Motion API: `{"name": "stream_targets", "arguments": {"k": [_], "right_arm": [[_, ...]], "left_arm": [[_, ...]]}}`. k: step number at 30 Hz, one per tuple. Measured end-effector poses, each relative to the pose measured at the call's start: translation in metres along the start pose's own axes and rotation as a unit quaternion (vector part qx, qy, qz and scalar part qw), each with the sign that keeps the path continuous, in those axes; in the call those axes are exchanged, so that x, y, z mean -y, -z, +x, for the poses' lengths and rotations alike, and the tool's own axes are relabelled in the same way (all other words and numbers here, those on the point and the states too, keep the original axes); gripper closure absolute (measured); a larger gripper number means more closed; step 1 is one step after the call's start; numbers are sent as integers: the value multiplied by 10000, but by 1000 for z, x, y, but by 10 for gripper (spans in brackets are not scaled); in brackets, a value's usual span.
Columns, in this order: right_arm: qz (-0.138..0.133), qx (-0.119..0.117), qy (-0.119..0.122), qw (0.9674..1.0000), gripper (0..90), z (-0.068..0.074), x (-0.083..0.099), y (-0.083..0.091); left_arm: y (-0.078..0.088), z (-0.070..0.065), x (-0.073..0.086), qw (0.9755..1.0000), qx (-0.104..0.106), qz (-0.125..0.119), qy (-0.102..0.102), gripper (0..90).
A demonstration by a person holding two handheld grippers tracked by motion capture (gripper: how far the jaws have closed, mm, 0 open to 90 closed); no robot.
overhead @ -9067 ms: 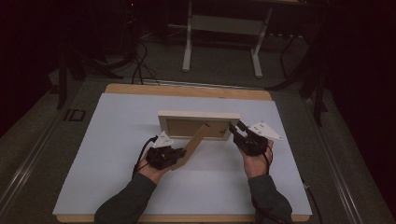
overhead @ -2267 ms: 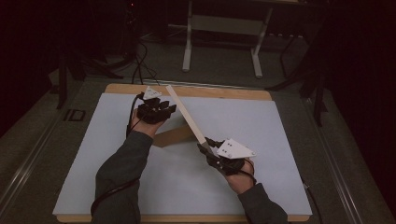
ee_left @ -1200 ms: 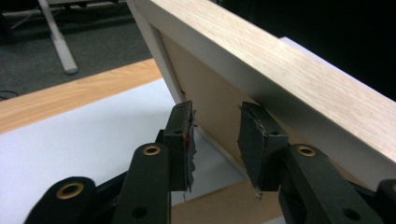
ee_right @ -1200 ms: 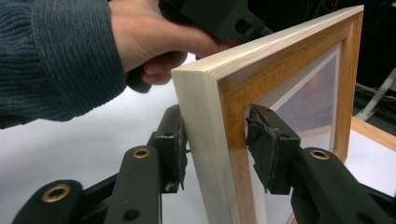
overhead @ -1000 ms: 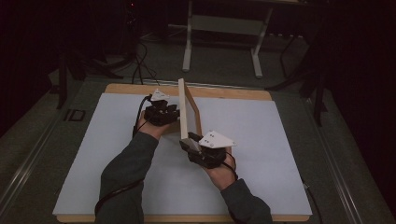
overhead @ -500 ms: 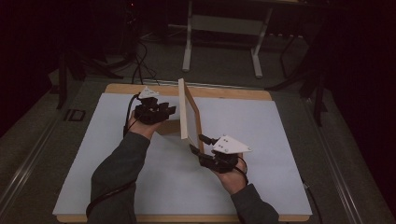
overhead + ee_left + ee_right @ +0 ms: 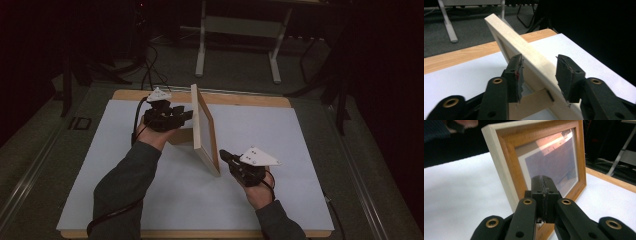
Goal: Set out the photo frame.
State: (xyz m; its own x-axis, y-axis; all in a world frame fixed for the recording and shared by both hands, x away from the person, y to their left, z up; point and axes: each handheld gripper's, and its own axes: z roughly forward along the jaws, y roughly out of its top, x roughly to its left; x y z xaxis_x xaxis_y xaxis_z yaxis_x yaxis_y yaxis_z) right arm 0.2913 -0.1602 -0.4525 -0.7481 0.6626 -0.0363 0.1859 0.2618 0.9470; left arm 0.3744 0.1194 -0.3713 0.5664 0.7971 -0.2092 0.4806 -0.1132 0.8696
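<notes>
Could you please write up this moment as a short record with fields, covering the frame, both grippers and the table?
object: picture frame, wooden with glass front, standing upright on its lower edge
support: brown back stand folded out behind it
left gripper: jaws open, straddling the frame's top rail, pads apart from the wood; they have just been opening
right gripper: jaws shut on nothing, tips at the frame's near lower corner; they have just been closing
surface: white sheet on a wooden table
</notes>
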Motion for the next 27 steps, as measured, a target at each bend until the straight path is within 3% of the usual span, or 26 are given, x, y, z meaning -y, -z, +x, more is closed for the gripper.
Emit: {"name": "stream_targets", "arguments": {"k": [6, 15, 24, 27], "right_arm": [[1, -20, 29, 10000, 761, -1, 2, 1], [15, -36, 2, 10000, 682, -5, 4, 3], [11, -49, -2, 10000, 670, -5, 4, 4], [-7, -44, -3, 10000, 667, -6, 4, 4]], "left_arm": [[-10, -12, -4, 9996, -176, 214, -25, 469], [-30, -21, 1, 9984, -222, 482, 194, 367], [-36, -24, 2, 9963, -306, 717, 364, 367], [-39, -24, 4, 9956, -246, 797, 424, 374]]}}
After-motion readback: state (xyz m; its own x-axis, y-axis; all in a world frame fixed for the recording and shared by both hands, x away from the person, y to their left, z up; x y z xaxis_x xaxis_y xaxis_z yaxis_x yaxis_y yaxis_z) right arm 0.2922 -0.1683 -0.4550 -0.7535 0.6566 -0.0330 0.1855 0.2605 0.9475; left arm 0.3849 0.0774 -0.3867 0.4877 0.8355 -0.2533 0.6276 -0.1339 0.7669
